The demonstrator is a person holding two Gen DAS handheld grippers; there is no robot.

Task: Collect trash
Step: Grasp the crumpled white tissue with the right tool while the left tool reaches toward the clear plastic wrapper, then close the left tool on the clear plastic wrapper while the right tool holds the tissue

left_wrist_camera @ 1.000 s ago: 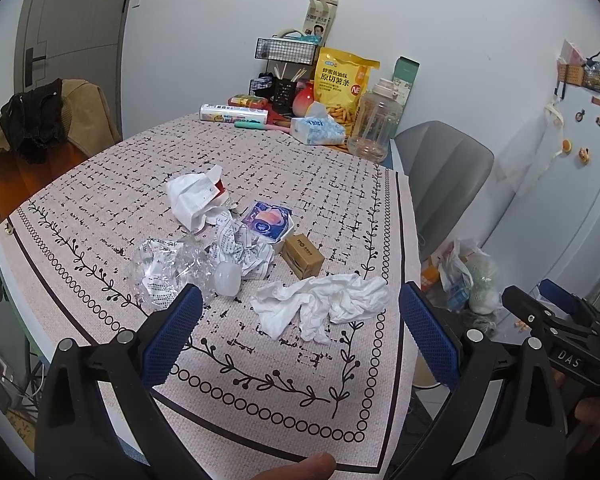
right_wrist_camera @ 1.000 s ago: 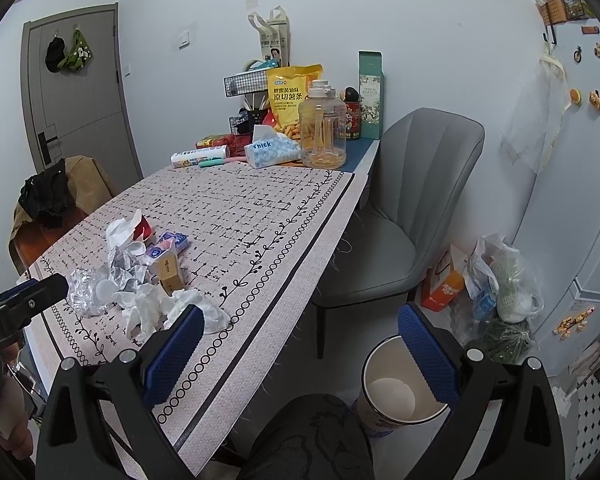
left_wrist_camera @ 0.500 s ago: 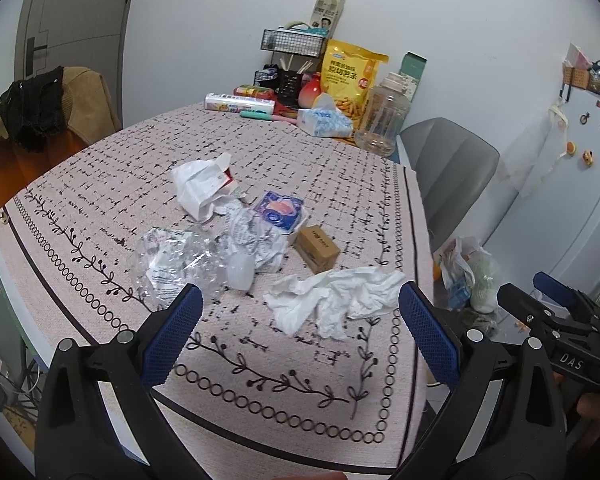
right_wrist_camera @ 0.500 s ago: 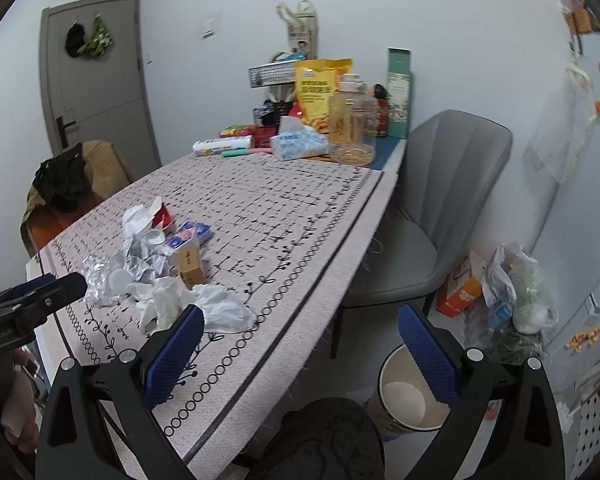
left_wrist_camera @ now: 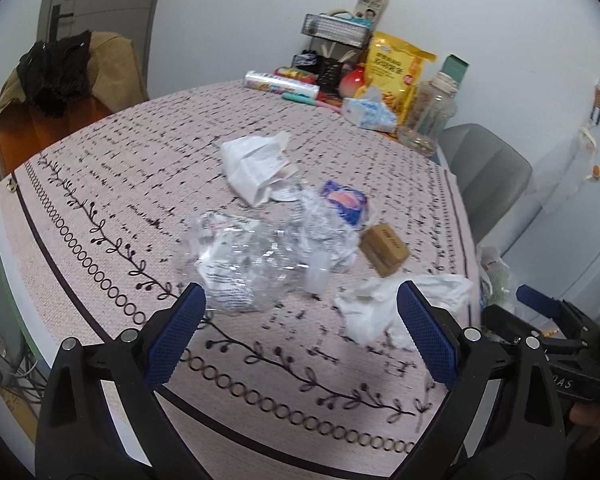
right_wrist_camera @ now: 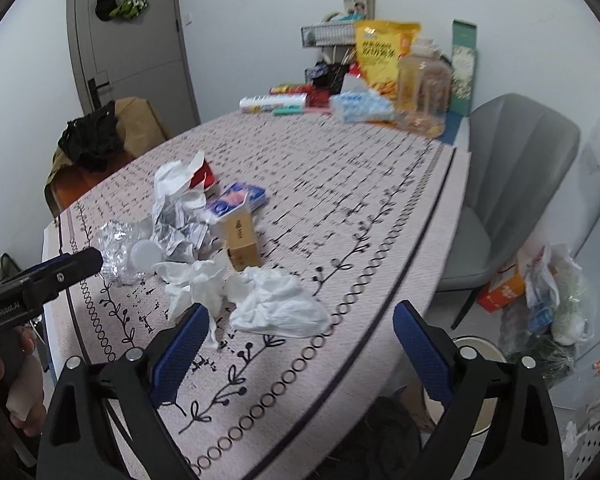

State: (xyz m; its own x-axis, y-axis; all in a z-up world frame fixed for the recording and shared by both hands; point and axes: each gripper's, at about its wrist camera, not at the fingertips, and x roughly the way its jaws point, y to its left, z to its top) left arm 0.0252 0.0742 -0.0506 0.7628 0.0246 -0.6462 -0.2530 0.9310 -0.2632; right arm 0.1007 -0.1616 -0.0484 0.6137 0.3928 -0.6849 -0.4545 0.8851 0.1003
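Right wrist view: table (right_wrist_camera: 340, 208) under a patterned cloth, with a grey chair (right_wrist_camera: 516, 184) beside it. Trash lies clustered near the table's near edge: white tissue (right_wrist_camera: 276, 300) closest, clear wrapper (right_wrist_camera: 118, 248) to its left, brown box (right_wrist_camera: 242, 240) behind. Right gripper (right_wrist_camera: 300, 336) hovers above the tissue, jaws wide but closing, nothing between. Left gripper (left_wrist_camera: 300, 316) spread, empty, above the wrapper.

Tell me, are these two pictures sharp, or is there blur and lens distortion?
Left wrist view: motion blur smears the crumpled plastic and tablecloth print; its fingers stay sharp. Right wrist view: milder blur on the white tissue. Both: fisheye bending, dark corners.
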